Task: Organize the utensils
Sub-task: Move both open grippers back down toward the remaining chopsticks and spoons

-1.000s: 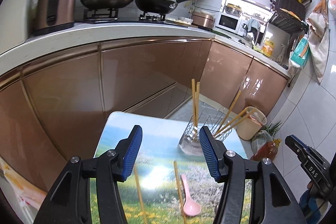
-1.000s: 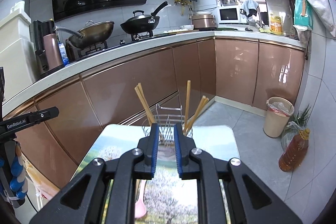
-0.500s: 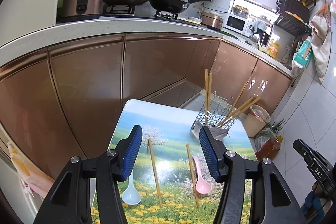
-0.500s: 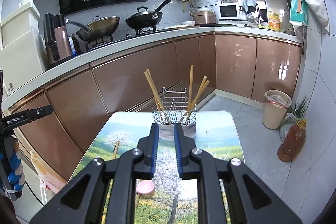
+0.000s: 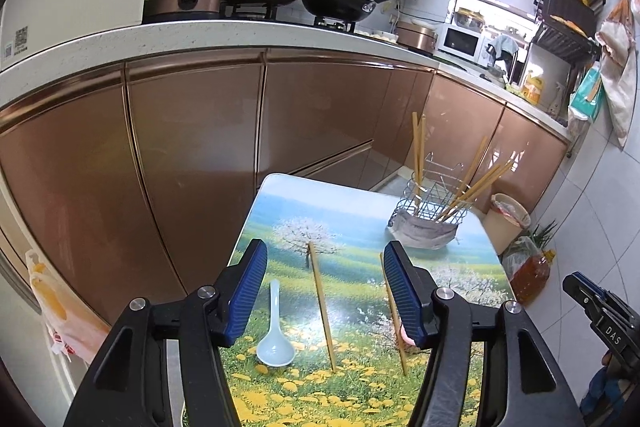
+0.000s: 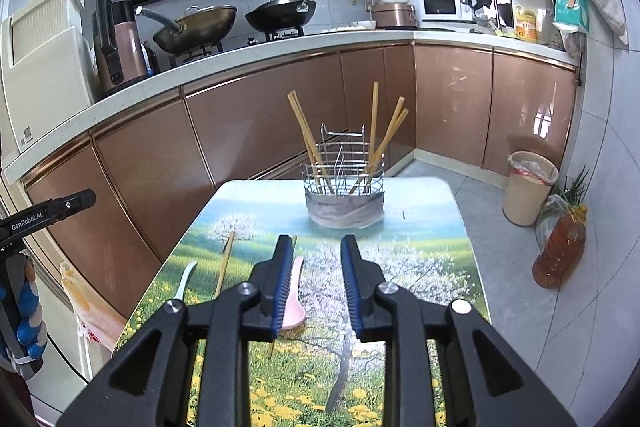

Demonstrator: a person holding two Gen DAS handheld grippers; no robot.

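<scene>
Still nothing held: left gripper (image 5: 325, 291) spread wide and empty over the table (image 5: 280, 203), right gripper (image 6: 316, 283) narrow, jaws just opened a little, nothing between them. Four loose pieces left flat on the table, all at about 6 o'clock from the basket (image 6: 344, 195), which stands at 12 o'clock near the far edge and already carries several upright chopsticks (image 6: 374, 123). Between the left jaws, one chopstick (image 5: 322, 307); at 9 o'clock of it, the white spoon (image 5: 275, 339); at 3 o'clock, a second chopstick (image 5: 394, 311) partly behind the right-hand pad. Likely trouble: closing on a thin stick lying flat and only skidding it along the glossy top, or pinching it off-centre so it swings and misses the basket; catching a leaning chopstick on the way in and tipping the light wire basket; nudging the white spoon off the near left edge. Only from the right wrist: the pink spoon (image 6: 294, 297) in near full, just at 9 o'clock of the right gripper's gap and half behind its left pad. From the left wrist, merely a pink sliver behind the pad, but the white spoon's bowl and the first chopstick's whole length, cut off in the other view.
</scene>
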